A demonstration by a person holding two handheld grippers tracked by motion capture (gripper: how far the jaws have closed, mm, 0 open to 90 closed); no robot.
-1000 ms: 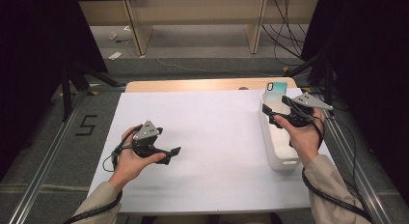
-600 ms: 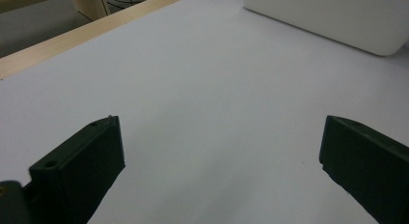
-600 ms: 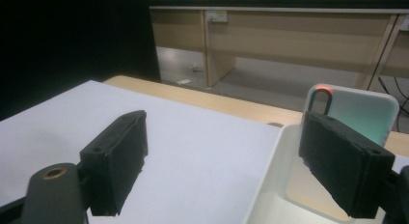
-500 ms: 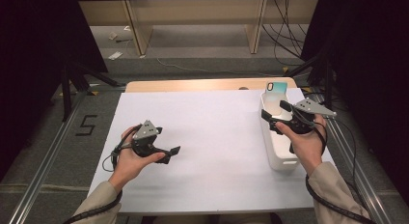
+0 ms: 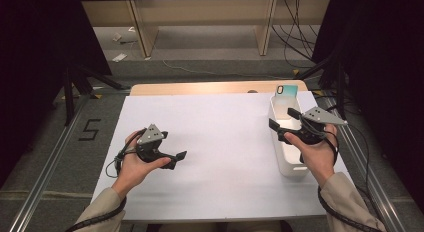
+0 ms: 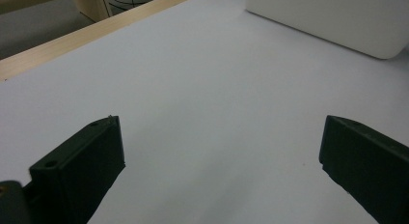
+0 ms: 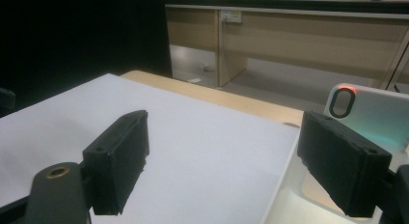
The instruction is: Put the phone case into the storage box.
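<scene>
Plausibly, the right hand-held gripper (image 5: 281, 125), jaws spread wide above the narrow white plastic bin (image 5: 280, 157), could clip its rim, toppling the upright mint-backed phone (image 5: 287, 96), while the left hand-held gripper (image 5: 178, 157) idles open.

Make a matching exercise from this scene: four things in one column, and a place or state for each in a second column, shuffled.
Things:
1. left gripper
2. right gripper
3. white bin
4. phone

Places or states:
A. stands upright at the bin's far end
B. open, low over the bare white sheet at the table's left
C. sits along the table's right edge
D. open, above the bin's near-left rim

Pairs: 1-B, 2-D, 3-C, 4-A
</scene>
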